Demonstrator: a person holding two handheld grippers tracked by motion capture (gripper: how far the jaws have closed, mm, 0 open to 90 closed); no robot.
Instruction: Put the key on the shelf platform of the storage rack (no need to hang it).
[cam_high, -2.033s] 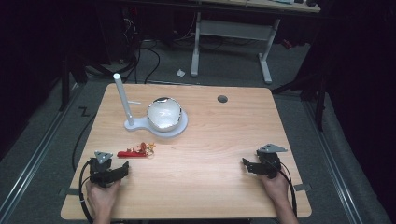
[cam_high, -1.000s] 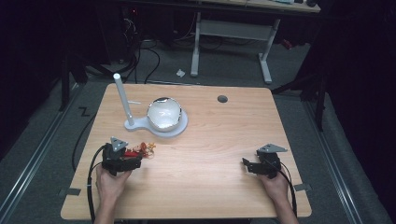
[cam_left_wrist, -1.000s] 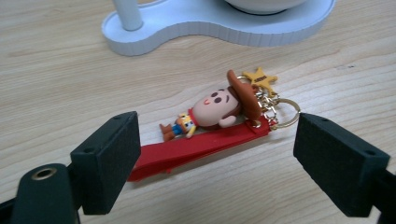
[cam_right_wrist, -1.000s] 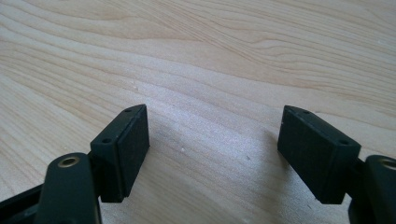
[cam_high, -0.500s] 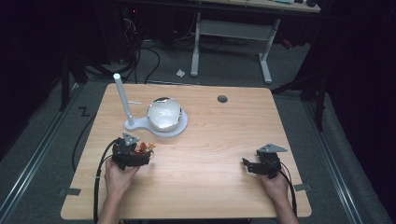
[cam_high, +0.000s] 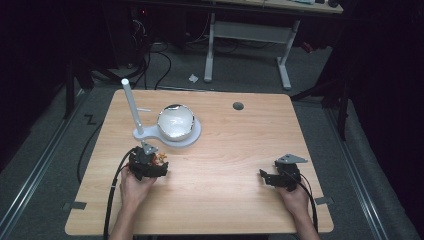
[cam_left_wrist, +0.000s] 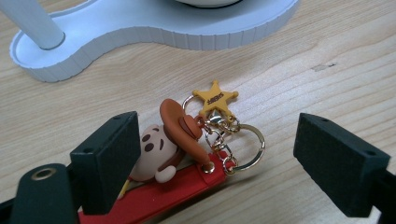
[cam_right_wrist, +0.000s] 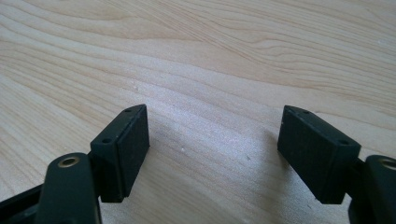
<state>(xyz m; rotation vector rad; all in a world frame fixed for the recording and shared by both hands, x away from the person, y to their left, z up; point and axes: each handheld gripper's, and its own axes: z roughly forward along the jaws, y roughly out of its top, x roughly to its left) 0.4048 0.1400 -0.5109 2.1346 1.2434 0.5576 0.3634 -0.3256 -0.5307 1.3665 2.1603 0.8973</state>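
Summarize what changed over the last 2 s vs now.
The left gripper moved forward and inward from the near left of the table to the keychain; its fingers now straddle it, open, nothing gripped yet. The keychain itself looks unmoved. The right gripper, open, and the white stand with its bowl stayed put.

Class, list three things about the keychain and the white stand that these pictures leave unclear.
- Keychain: its red strap runs off the left claw view's bottom edge, partly behind a jaw.
- Star charm: lettering too small to read.
- White stand: the top edge cuts off its post and bowl; in the high view, the bowl's contents are glare.
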